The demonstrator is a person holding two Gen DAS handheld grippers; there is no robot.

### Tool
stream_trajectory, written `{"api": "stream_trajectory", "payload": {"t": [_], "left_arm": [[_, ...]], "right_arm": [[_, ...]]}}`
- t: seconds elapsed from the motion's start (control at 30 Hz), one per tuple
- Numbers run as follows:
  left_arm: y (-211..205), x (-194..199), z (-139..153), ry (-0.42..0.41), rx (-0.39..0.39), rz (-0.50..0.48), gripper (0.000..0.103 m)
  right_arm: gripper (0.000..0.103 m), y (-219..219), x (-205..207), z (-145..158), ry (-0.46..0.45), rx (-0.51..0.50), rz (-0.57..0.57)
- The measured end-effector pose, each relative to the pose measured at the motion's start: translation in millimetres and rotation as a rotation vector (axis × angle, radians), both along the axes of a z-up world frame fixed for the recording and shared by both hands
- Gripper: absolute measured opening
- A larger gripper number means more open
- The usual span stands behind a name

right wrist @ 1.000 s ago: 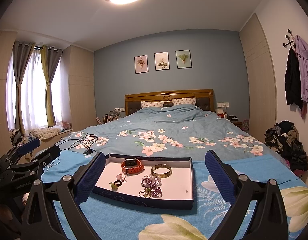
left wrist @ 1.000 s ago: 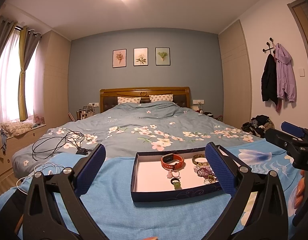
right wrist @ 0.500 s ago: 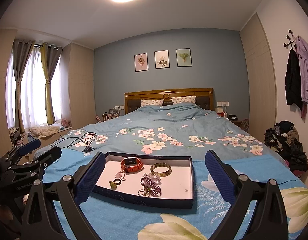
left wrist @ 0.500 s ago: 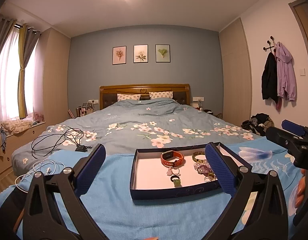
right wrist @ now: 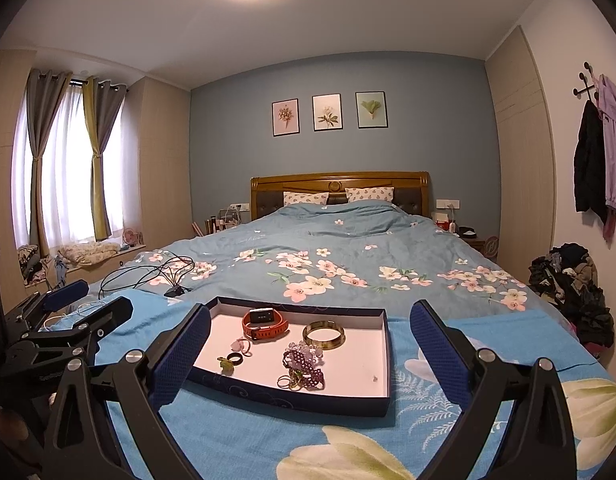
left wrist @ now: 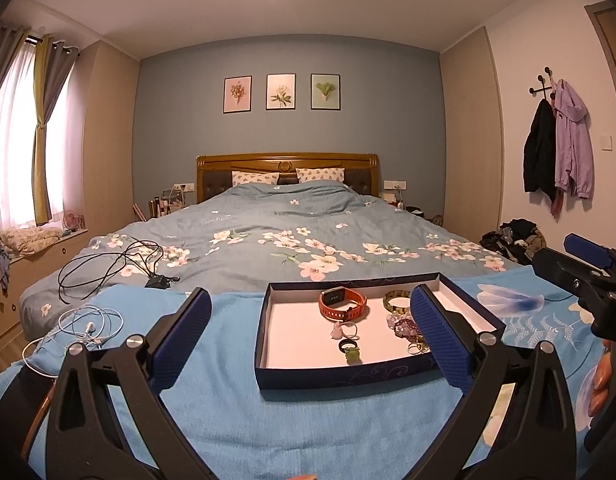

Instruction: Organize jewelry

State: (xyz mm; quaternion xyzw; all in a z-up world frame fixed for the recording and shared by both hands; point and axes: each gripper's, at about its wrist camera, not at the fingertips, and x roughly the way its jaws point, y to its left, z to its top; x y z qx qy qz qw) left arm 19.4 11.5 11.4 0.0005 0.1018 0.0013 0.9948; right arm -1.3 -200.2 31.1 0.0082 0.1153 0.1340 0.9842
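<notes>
Navy tray [right wrist: 292, 398] sits on blue blanket [right wrist: 236, 436] at foot of bed. Inside: orange watch [right wrist: 264, 325], gold bangle [right wrist: 323, 335], purple bead bracelet [right wrist: 303, 362], rings. Left gripper [left wrist: 308, 344] spread, holding nothing. Right gripper [right wrist: 308, 352] spread, holding nothing; both short of tray.

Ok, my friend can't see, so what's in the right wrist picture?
A dark blue tray sits on a blue blanket on the bed, holding an orange watch, a gold bangle, purple beads and small rings. The open right gripper points toward it.
</notes>
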Motion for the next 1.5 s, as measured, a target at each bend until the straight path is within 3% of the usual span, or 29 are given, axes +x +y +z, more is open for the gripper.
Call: {"api": "stream_trajectory", "payload": {"t": [1.5], "left_arm": [[1.4, 2.2, 1.3, 0.001, 0.000, 0.001, 0.098]], "right_arm": [[0.096, -2.2, 0.2, -4.8, 0.000, 0.013, -0.002]]}}
